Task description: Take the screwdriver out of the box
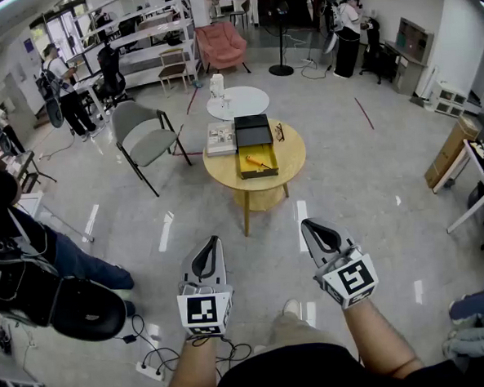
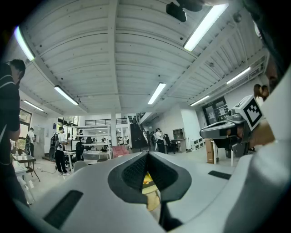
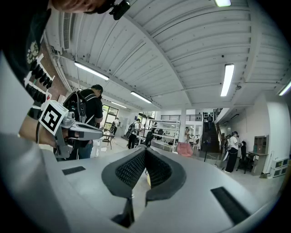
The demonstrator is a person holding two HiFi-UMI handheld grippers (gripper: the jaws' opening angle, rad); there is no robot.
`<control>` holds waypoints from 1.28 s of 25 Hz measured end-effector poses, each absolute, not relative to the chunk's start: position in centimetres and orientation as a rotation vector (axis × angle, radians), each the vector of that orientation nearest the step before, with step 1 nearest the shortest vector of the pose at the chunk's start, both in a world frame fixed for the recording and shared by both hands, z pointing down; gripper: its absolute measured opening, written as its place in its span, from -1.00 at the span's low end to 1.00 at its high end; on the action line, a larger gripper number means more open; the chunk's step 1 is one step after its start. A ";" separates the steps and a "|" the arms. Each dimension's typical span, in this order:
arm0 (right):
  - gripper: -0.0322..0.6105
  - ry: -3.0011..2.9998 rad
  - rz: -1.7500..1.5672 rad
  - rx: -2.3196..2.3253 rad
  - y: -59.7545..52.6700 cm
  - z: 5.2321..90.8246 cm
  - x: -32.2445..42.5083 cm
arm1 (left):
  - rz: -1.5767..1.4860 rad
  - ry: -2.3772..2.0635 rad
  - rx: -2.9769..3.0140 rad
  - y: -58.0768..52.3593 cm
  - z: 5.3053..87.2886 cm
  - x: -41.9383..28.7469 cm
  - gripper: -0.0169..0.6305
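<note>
An open black box (image 1: 257,160) lies on the round wooden table (image 1: 293,155) ahead of me, with a yellow-handled screwdriver (image 1: 258,161) inside its tray. Its lid (image 1: 253,131) stands open behind. My left gripper (image 1: 208,247) and right gripper (image 1: 314,228) are held level well short of the table, over the floor, both shut and empty. In the left gripper view the shut jaws (image 2: 148,160) point at the table, a yellow sliver showing between the pads. The right gripper (image 3: 145,157) shows its jaws pressed together too.
A booklet (image 1: 220,137) and glasses (image 1: 279,131) lie on the table beside the box. A grey chair (image 1: 145,141) stands left of it, a white round table (image 1: 238,102) behind. A person (image 1: 34,267) sits close at my left; a power strip (image 1: 151,370) lies on the floor.
</note>
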State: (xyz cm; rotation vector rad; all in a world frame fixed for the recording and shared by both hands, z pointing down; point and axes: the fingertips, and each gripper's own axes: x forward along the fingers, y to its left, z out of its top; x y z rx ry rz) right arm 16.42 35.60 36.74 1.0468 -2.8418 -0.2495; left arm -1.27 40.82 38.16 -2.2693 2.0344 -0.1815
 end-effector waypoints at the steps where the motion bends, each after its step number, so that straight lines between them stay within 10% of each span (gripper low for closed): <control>1: -0.86 -2.842 -0.245 1.040 35.7 36.9 16.4 | -0.182 2.032 -2.272 40.9 38.2 -1.1 -0.91; 32: -0.85 -2.850 -0.029 1.022 22.4 41.2 18.3 | -0.273 2.017 -2.385 26.8 43.5 0.8 -0.91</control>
